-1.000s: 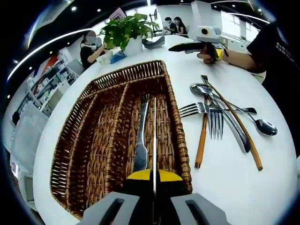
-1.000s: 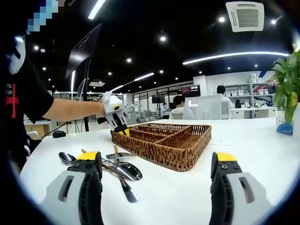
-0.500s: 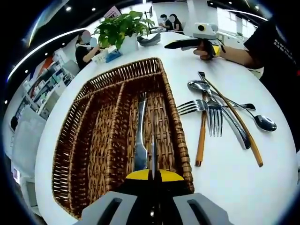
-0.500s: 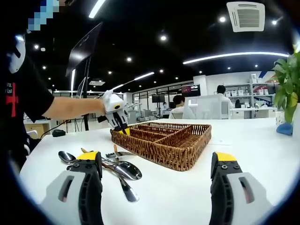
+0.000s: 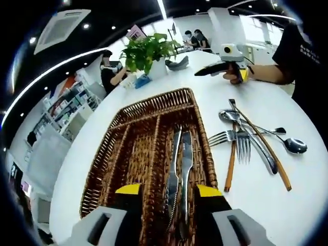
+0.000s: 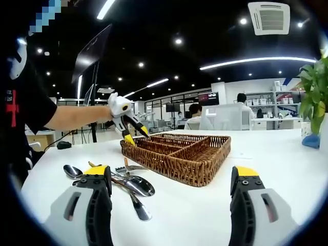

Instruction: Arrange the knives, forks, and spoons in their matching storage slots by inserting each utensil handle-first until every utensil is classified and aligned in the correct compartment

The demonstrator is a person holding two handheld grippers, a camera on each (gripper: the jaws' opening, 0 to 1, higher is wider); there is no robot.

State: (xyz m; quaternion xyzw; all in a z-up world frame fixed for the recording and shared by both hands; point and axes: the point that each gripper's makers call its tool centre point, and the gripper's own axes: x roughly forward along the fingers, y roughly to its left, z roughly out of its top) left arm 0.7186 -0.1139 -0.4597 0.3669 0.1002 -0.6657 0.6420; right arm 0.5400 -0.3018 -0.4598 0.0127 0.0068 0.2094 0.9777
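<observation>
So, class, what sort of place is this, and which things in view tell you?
Probably an open-plan office or showroom: a ceiling air-conditioning vent, a potted plant on the white table, and people seated at a monitor.

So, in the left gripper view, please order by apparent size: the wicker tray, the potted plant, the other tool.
1. wicker tray, clearly largest.
2. potted plant.
3. right tool, which looks smallest.
The plant and the tool are both farther from the camera, so their true sizes are unsure.
</observation>
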